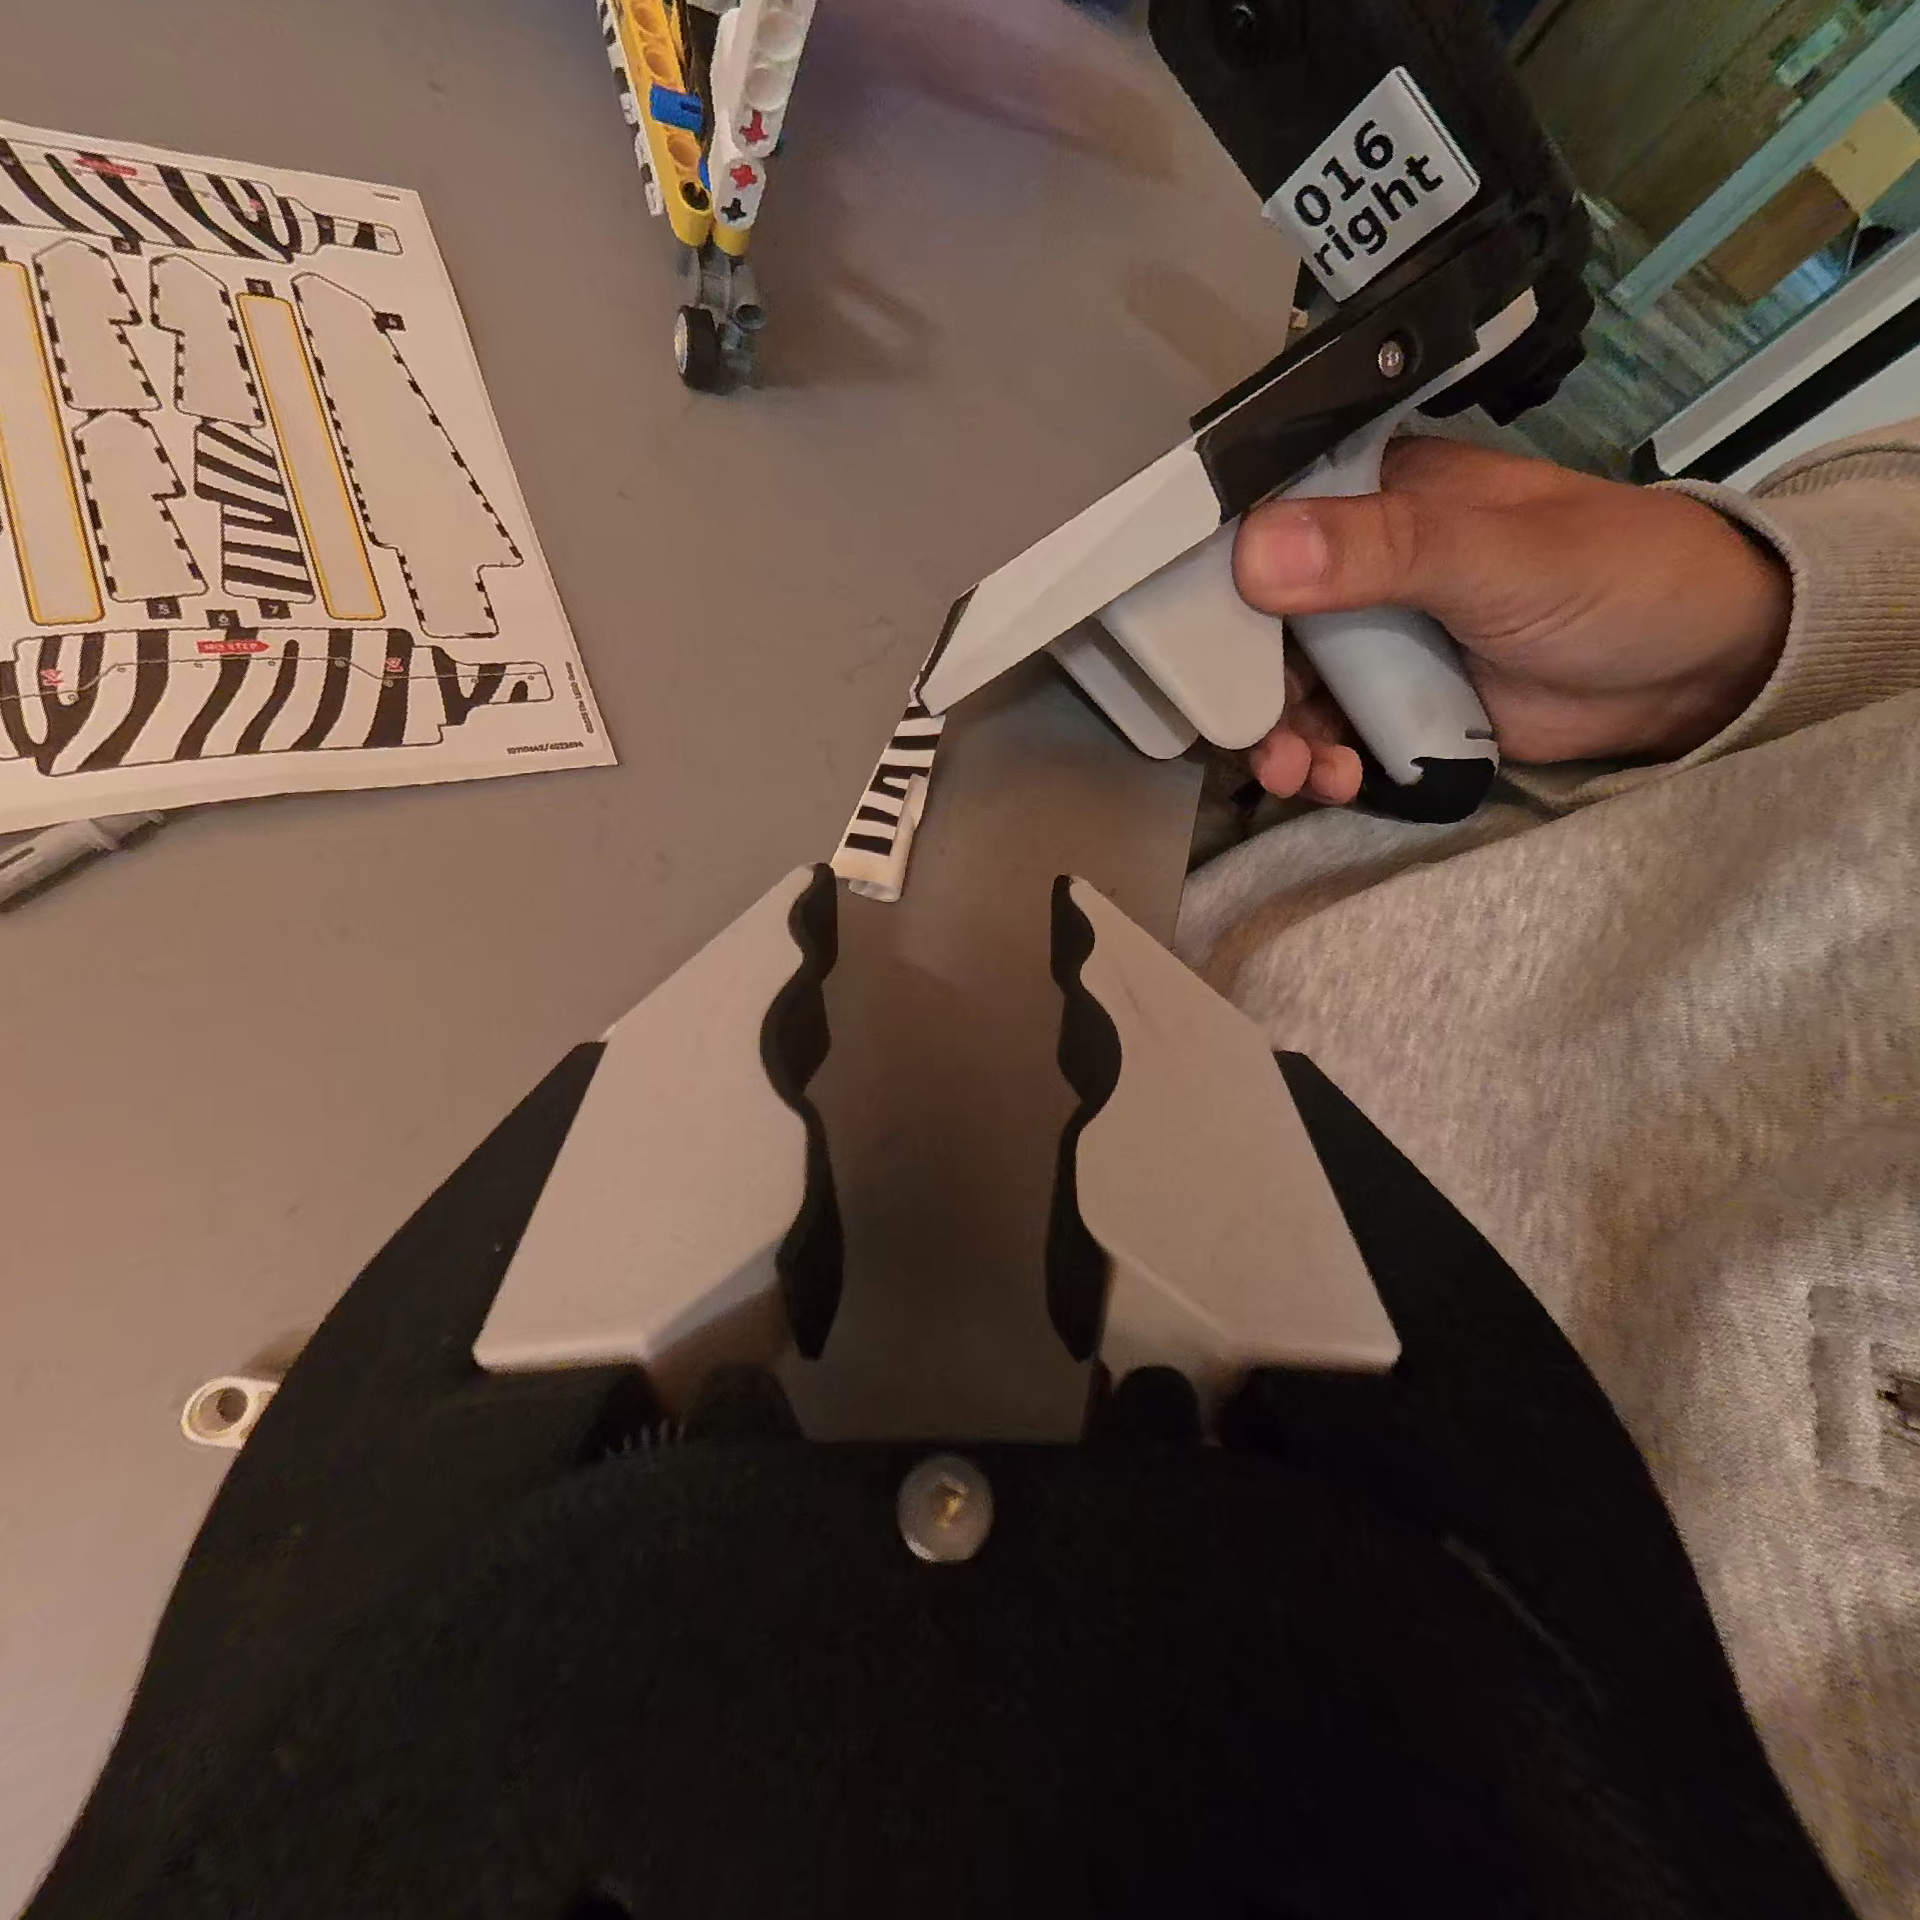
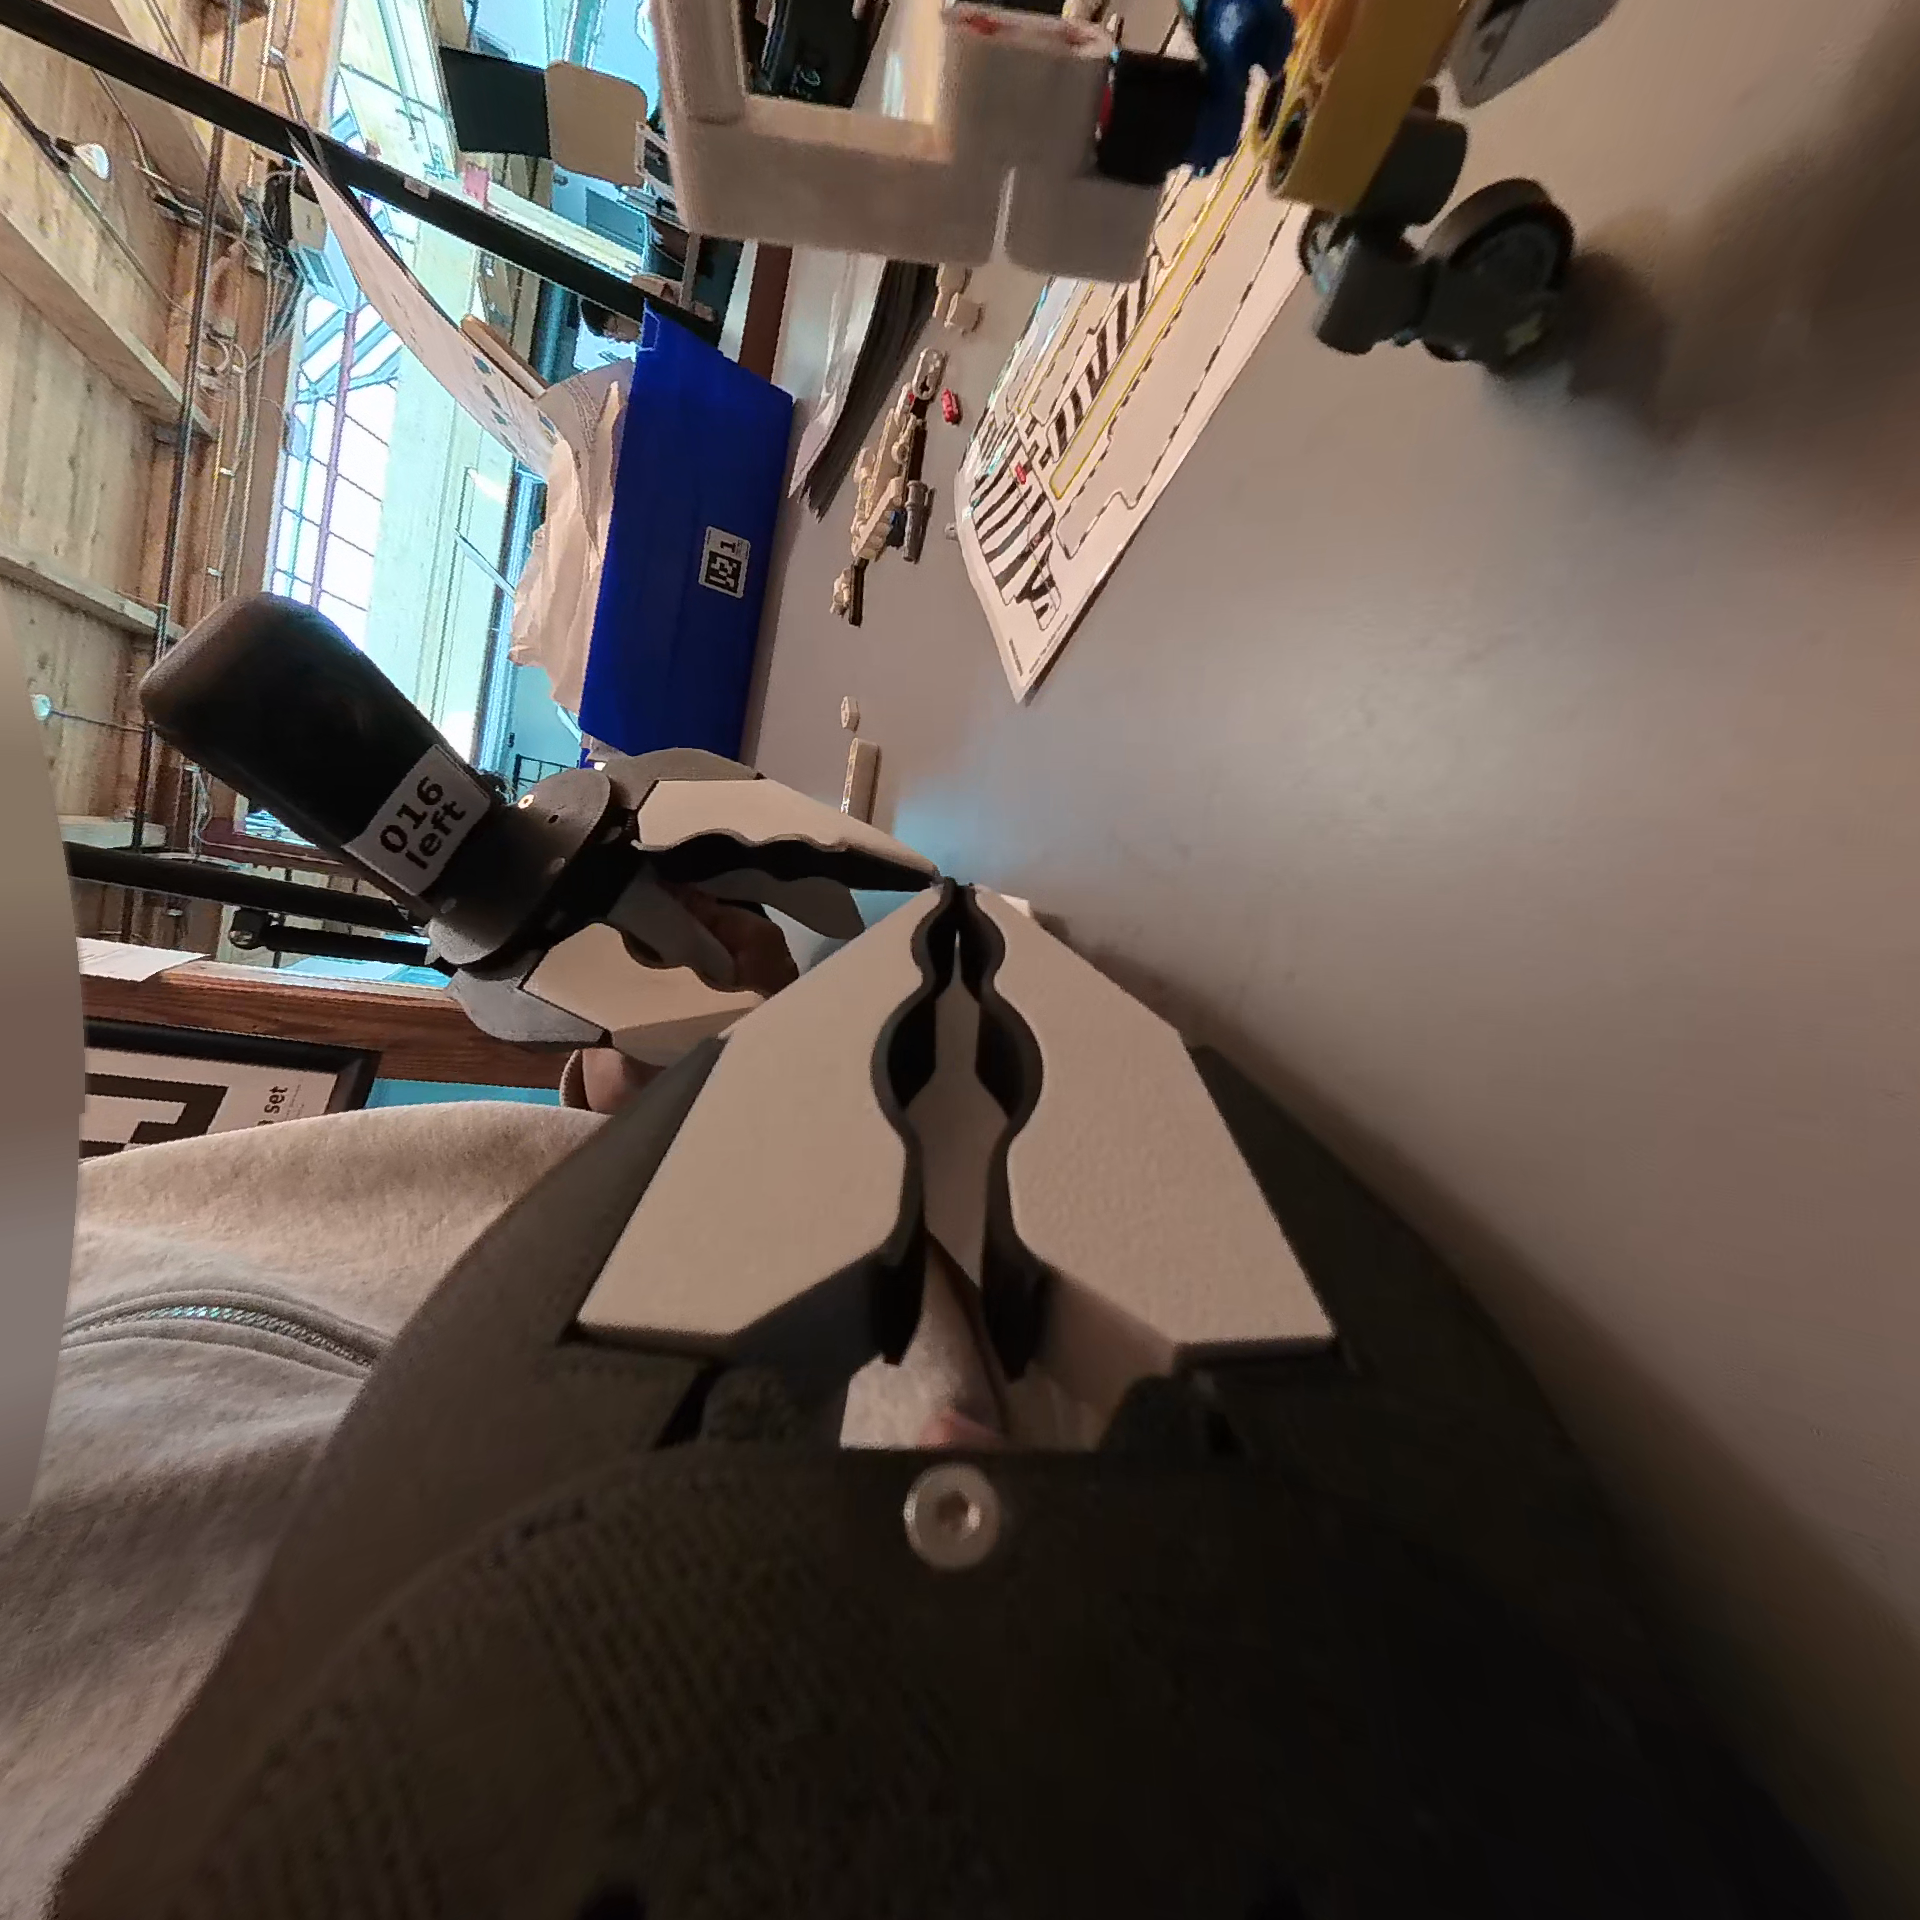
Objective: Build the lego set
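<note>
My right gripper [image 2: 956,896] is shut on the upper end of a white lego piece with zebra stripes [image 1: 890,805]; in the left wrist view its tip [image 1: 935,691] meets that piece just above the grey table [image 1: 675,623]. A white strip [image 2: 958,1132] shows between its fingers. My left gripper [image 1: 943,894] is open and empty, its left fingertip right beside the striped piece's lower end. It also shows in the right wrist view [image 2: 842,935], open. The partly built model [image 1: 717,156], yellow and white with a small wheel, stands farther back [image 2: 1351,114].
A zebra-patterned sticker sheet [image 1: 260,468] lies at the left [image 2: 1122,416]. A small white piece [image 1: 223,1408] and a grey piece [image 1: 62,847] lie near it. Several loose parts [image 2: 894,468] and a blue box [image 2: 686,551] are farther off. A person's beige sleeve [image 1: 1558,1143] is along the table edge. My left and right fingertips are right by each other.
</note>
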`<state>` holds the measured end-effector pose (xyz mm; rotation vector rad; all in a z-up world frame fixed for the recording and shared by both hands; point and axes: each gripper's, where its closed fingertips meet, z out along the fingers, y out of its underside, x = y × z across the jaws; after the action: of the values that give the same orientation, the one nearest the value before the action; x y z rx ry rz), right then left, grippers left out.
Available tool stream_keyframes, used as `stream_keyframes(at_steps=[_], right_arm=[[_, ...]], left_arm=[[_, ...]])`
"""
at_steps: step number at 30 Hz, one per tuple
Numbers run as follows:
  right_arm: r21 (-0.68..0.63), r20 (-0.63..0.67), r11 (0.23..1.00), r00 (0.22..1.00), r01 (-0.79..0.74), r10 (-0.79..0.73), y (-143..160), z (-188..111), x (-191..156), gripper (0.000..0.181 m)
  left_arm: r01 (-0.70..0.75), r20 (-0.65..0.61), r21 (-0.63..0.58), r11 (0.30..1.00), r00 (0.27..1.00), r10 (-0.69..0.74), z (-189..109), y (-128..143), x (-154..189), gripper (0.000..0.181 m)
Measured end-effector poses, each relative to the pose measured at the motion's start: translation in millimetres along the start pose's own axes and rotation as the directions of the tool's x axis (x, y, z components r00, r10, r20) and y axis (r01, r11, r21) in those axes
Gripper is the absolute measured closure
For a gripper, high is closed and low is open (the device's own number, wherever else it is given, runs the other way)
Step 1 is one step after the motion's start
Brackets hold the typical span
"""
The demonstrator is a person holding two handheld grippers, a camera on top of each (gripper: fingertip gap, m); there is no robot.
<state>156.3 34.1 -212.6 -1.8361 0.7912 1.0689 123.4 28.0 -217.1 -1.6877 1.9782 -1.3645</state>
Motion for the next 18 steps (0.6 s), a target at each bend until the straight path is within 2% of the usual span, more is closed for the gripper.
stream_keyframes(at_steps=[18], right_arm=[[-0.010,0.067,0.999,0.997,-0.038,0.038,1.4,0.7,-7.1,0.181]], left_arm=[[-0.006,0.021,-0.061,0.998,1.000,0.008,5.9,7.2,-1.8,0.158]])
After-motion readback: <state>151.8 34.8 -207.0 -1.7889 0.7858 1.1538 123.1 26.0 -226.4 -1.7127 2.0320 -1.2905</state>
